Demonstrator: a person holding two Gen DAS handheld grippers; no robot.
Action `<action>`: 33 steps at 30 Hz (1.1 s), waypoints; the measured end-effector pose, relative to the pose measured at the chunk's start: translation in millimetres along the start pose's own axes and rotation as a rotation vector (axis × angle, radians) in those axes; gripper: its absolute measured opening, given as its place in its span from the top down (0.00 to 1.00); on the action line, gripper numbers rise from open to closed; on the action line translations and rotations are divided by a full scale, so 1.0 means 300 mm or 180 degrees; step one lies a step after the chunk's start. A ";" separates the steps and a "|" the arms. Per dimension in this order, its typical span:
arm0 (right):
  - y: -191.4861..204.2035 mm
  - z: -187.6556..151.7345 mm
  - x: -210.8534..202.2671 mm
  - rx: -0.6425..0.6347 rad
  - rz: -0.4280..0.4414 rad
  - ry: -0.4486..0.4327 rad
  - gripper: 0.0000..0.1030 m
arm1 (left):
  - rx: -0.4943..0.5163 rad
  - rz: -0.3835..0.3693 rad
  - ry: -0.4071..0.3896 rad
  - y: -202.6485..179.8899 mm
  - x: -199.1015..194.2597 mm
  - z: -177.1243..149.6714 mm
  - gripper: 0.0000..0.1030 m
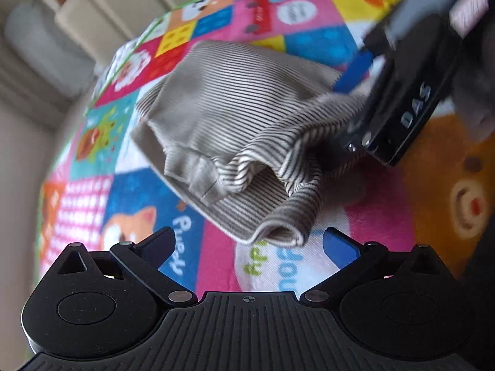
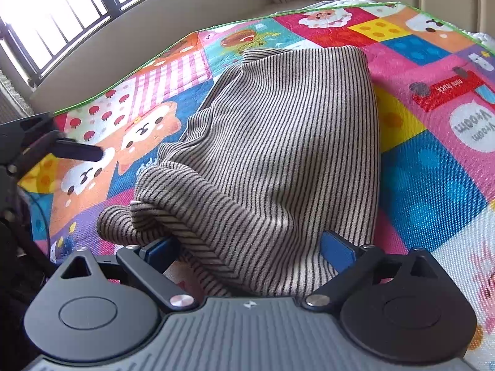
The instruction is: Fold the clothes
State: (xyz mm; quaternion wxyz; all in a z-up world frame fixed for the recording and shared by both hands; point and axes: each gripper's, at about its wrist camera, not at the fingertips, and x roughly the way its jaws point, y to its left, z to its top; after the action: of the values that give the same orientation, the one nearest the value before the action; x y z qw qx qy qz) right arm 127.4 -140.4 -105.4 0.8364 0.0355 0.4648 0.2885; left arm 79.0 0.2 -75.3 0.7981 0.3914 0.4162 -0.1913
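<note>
A beige garment with thin dark stripes (image 1: 229, 117) lies bunched and partly folded on a colourful patchwork play mat (image 1: 142, 191). My left gripper (image 1: 247, 244) is open and empty, just short of the garment's near cuff. My right gripper (image 2: 250, 247) is open with the garment (image 2: 278, 142) lying between its blue pads (image 2: 337, 250), the fabric draped over the jaw area. The right gripper also shows in the left wrist view (image 1: 352, 92) at the garment's far right edge. The left gripper's finger (image 2: 77, 151) shows at the left of the right wrist view.
The mat (image 2: 433, 160) has a green edge (image 2: 130, 71) and lies on a pale surface. A barred window (image 2: 62, 9) is behind it. Cream padded panels (image 1: 102, 6) stand along the far side.
</note>
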 end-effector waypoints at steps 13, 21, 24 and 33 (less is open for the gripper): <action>0.224 -0.088 0.003 -0.1937 -0.0482 -0.0258 0.02 | -0.1034 -0.0055 -0.0219 0.149 0.078 -0.004 0.00; 0.043 0.031 -0.025 -0.0446 -0.0446 -0.0373 0.18 | -0.0876 -0.0066 -0.0750 0.164 -0.013 -0.007 0.00; -0.104 0.066 -0.051 0.0502 -0.0126 -0.0308 0.18 | -0.0338 0.0120 -0.0974 0.125 -0.040 -0.015 0.00; -0.127 0.061 -0.048 0.0615 -0.0062 -0.0158 0.18 | 0.1245 0.0560 -0.1082 -0.045 0.129 -0.033 0.00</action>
State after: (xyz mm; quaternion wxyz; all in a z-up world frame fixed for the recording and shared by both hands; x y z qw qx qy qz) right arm 153.3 -175.7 -96.8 0.8430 0.1186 0.4699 0.2333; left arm 87.6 0.3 -116.5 0.7793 0.5350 0.1958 -0.2609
